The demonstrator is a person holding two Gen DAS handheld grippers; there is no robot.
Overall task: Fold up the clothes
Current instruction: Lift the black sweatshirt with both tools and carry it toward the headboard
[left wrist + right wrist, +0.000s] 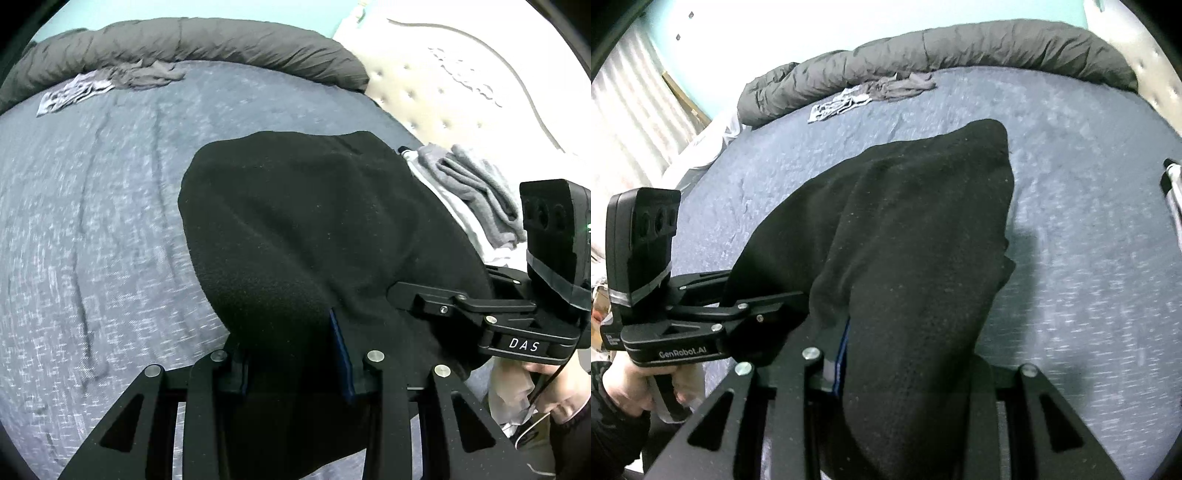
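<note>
Claws first: left gripper (295,354) pinched tight on black cloth (314,229), right gripper (901,354) pinched tight on the same black cloth (916,229). Cloth bunched up, lifted over blue-grey bed (92,221), draped over both claws. Farther right, folded grey clothes (476,192) stacked near the headboard (424,99). Far back, crumpled grey clothes (110,83) beside rolled dark blanket (203,40).

- Bed (110,206) w/ blue-grey heathered cover.
- Dark grey duvet (207,40) rolled along far edge.
- Crumpled grey clothes (110,83) just in front of duvet, touching it.
- Black garment (314,221) draped over near part.
- Folded grey/white stack (476,195) by tufted headboard (443,92), beside black garment.
</note>
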